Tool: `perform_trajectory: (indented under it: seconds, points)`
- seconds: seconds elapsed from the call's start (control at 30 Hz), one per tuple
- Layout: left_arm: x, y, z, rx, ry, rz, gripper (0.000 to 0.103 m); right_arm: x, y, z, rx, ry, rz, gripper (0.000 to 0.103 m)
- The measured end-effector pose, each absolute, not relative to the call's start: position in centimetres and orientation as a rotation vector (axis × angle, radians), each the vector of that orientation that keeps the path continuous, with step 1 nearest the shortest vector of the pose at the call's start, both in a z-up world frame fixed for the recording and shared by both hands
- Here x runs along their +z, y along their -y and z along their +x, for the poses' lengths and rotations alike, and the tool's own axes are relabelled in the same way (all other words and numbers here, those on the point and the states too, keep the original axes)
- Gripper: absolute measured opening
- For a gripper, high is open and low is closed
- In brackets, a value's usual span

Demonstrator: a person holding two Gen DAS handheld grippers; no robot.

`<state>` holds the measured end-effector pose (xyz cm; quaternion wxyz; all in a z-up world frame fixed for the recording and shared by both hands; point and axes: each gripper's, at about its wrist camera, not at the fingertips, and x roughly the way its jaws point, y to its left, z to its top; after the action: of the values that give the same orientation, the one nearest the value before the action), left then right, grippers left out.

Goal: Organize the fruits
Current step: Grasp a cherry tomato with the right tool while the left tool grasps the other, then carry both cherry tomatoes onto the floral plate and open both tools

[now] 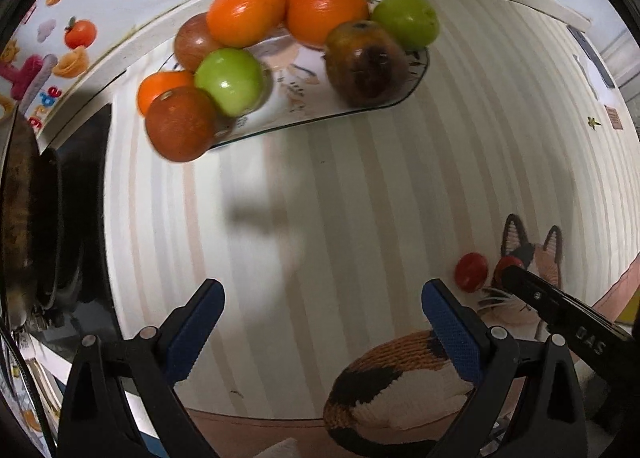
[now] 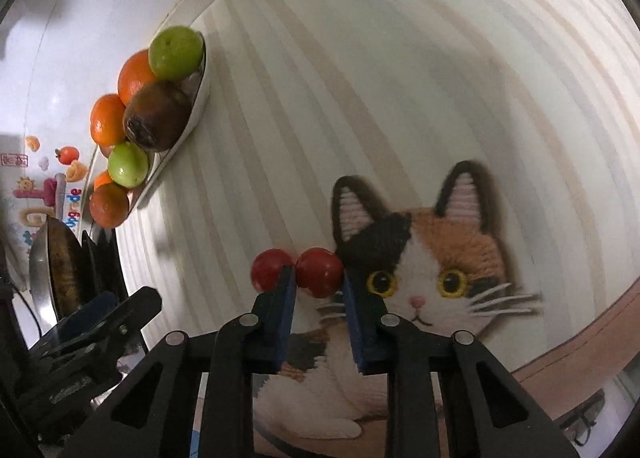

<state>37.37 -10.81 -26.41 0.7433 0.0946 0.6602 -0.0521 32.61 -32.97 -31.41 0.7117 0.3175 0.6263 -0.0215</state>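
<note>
A white plate [image 1: 304,102] at the far edge of the striped cloth holds oranges [image 1: 324,4], green fruits [image 1: 230,80] and brownish ones [image 1: 366,62]. My left gripper [image 1: 324,298] hangs open over bare cloth in front of the plate, with nothing between its blue pads. In the right wrist view my right gripper [image 2: 318,280] is shut on a small red fruit [image 2: 320,270] on the cloth. A second small red fruit [image 2: 270,268] lies just outside its left finger, touching it. The left wrist view shows that pair [image 1: 472,272] at the lower right, under the right gripper [image 1: 516,276].
A dark round pan [image 1: 24,218] stands at the cloth's left edge beside a black surface. A cat picture [image 2: 432,266] is printed on the cloth by the red fruits. A white wall with stickers [image 1: 76,34] rises behind the plate.
</note>
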Motion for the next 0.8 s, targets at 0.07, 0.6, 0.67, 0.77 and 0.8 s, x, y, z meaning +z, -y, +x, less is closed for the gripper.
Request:
perform_trajectory:
  seconds: [0.07, 0.6, 0.67, 0.77, 0.8]
  points:
    - [-26.8, 11.9, 37.4, -0.144, -1.442, 0.226, 0.101, -30.9, 33.5, 32.3, -0.063, -1.378, 0.681, 0.026]
    - [-31.1, 20.6, 35.6, -0.385, -1.473, 0.340, 0.067, -30.4, 38.6, 28.8, -0.174, -1.359, 0.659, 0.026]
    - [-31.4, 20.9, 35.6, -0.390, -1.476, 0.339, 0.055, -30.3, 39.0, 28.5, -0.178, -1.358, 0.661, 0.026]
    - [-31.8, 21.6, 35.5, -0.391, -1.484, 0.341, 0.043, -30.3, 39.5, 28.0, -0.182, -1.356, 0.666, 0.026]
    - [-31.9, 21.7, 35.5, -0.394, -1.486, 0.338, 0.041, -30.3, 39.4, 28.0, -0.183, -1.356, 0.667, 0.026]
